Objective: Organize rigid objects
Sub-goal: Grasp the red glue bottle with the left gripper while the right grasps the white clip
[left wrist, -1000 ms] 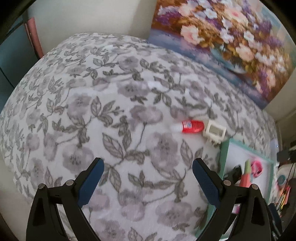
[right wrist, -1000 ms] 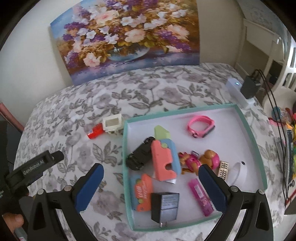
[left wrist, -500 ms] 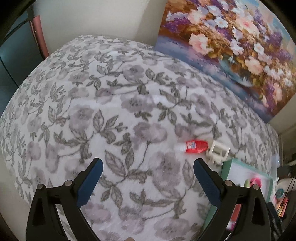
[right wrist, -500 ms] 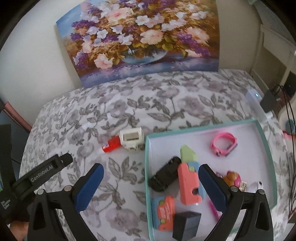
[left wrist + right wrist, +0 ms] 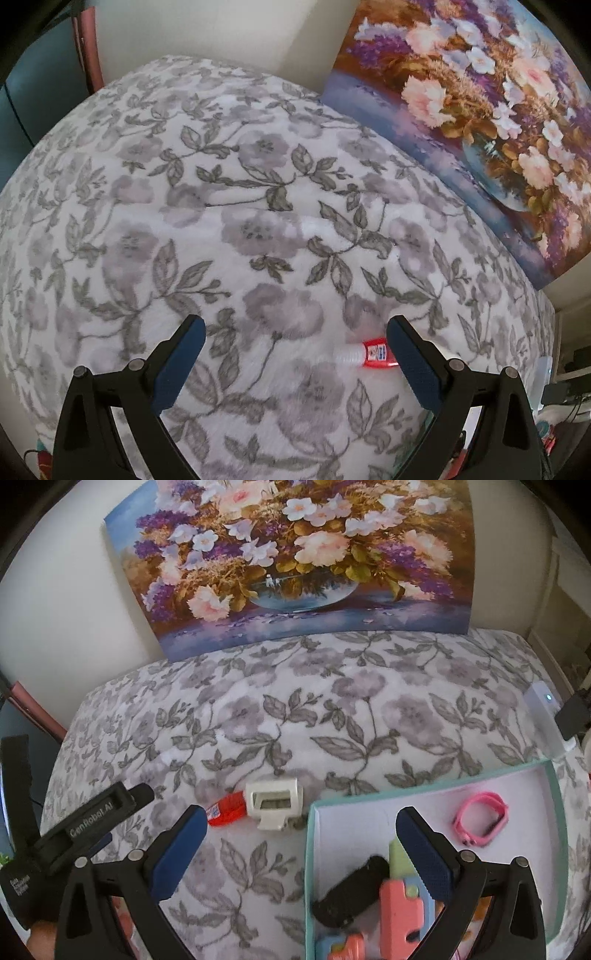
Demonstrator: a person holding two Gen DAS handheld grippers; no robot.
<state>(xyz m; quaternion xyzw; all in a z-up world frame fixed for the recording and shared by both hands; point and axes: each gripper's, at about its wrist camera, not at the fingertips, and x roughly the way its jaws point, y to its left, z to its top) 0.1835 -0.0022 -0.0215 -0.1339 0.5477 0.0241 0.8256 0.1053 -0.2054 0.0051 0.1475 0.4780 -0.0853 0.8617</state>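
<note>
A small red glue bottle [image 5: 226, 808] lies on the floral blanket beside a white digital timer [image 5: 274, 802], both just left of the teal tray [image 5: 308, 853]. The tray holds a pink band [image 5: 480, 821], a black toy car [image 5: 351, 895], a salmon block [image 5: 400, 912] and other toys. My right gripper [image 5: 301, 843] hovers open over the tray's left rim, nothing between its fingers. In the left wrist view the red glue bottle [image 5: 371, 355] lies just inside the right finger [image 5: 410, 360] of my open, empty left gripper [image 5: 295, 349]. The left gripper's body [image 5: 92, 825] shows at the right wrist view's left.
A flower painting [image 5: 295, 557] leans on the wall behind the bed. A white power strip [image 5: 546, 716] with a black plug sits at the right edge. The floral blanket [image 5: 221, 221] stretches wide to the left and far side.
Both grippers have pulled back and tilted up, so the bottle, timer and tray slid lower in view. The left view has lost the timer and tray. Both stay open.
</note>
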